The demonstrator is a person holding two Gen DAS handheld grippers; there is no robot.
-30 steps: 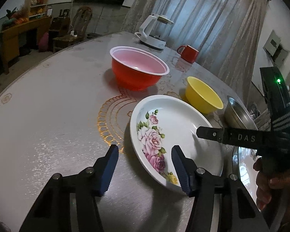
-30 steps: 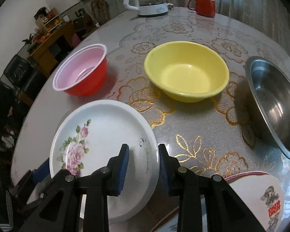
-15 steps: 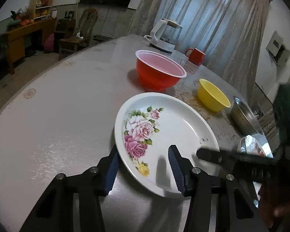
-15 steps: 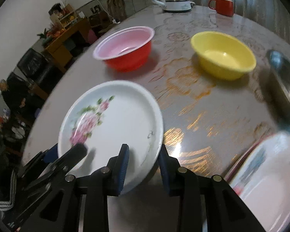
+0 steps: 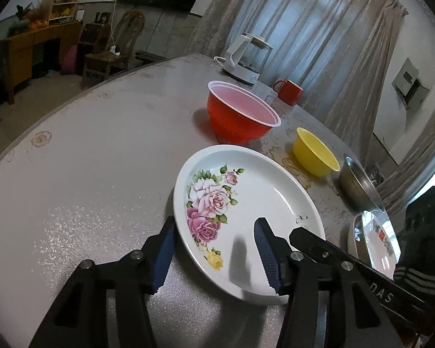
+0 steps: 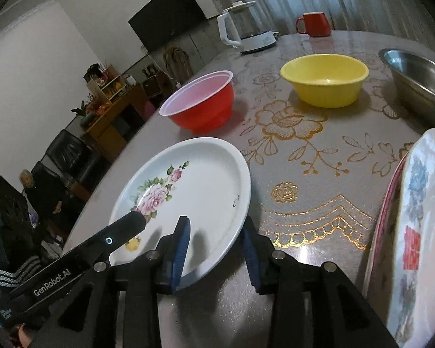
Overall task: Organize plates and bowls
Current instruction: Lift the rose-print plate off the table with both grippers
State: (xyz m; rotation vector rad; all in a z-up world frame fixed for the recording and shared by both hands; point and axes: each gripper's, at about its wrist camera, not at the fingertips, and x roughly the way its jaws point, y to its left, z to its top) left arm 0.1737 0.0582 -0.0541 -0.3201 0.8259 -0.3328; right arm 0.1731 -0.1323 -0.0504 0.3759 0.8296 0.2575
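My right hand-held gripper [image 6: 214, 249] straddles the near rim of the white rose-patterned plate [image 6: 188, 191], jaws opening; my left hand-held gripper [image 5: 214, 249] straddles its opposite rim, unclenched, near the table's edge.

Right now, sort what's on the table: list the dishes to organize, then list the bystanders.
Job:
rose plate
red bowl
yellow bowl
steel bowl
stacked plates

Bystanders:
kettle
red mug
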